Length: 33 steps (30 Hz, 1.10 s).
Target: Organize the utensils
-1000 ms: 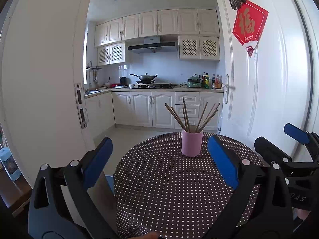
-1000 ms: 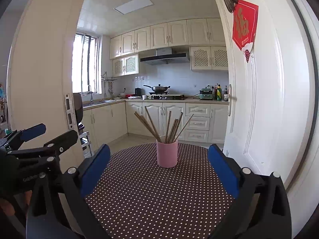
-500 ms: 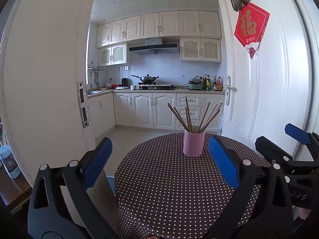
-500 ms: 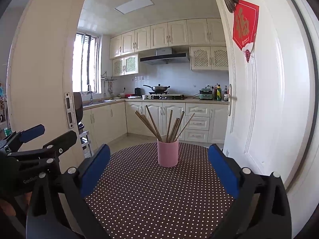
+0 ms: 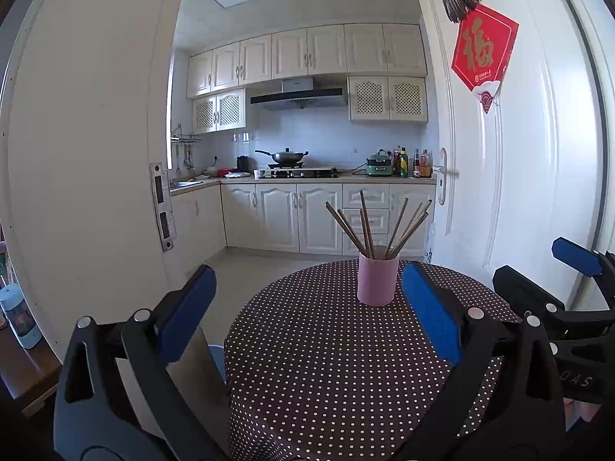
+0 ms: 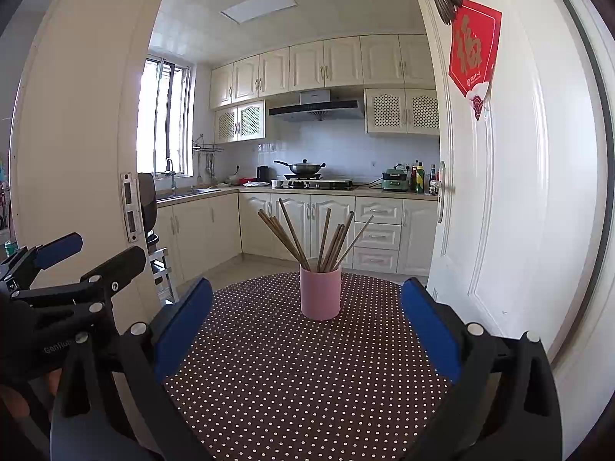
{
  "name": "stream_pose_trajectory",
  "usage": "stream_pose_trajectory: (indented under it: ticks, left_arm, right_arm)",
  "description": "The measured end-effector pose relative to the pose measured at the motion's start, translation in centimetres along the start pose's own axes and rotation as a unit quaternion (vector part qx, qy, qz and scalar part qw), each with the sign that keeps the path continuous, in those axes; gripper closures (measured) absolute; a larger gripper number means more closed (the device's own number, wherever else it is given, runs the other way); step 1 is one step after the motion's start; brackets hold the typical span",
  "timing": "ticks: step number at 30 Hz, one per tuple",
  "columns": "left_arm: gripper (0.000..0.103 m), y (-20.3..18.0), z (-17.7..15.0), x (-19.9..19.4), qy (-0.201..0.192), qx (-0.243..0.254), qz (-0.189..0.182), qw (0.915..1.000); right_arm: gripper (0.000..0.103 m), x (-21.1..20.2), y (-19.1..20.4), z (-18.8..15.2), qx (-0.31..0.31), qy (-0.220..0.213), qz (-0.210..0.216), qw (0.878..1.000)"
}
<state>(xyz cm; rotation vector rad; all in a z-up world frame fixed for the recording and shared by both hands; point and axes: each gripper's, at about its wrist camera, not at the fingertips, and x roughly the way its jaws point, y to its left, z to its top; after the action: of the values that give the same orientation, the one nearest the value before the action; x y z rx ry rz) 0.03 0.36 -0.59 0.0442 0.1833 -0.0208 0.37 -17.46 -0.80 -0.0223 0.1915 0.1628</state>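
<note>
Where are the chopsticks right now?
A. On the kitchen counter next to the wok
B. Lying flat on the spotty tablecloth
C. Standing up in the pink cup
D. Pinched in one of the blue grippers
C: the chopsticks stand fanned out in the pink cup on the dotted tablecloth, while the left gripper and the right gripper are both open and hold nothing.

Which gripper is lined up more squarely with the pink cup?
The right gripper: the pink cup sits centred between its open fingers. In the left gripper view it stands off-centre, toward the right finger.
</note>
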Motion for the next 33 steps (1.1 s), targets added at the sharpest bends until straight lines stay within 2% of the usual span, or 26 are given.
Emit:
stream_pose_trajectory:
  ticks: [33]
  left_arm:
    - [0.008, 0.0, 0.1, -1.0, -0.013, 0.004, 0.004, 0.9999]
  right_arm:
    - [0.008, -0.5, 0.2, 0.2, -0.002, -0.001, -0.002, 1.000]
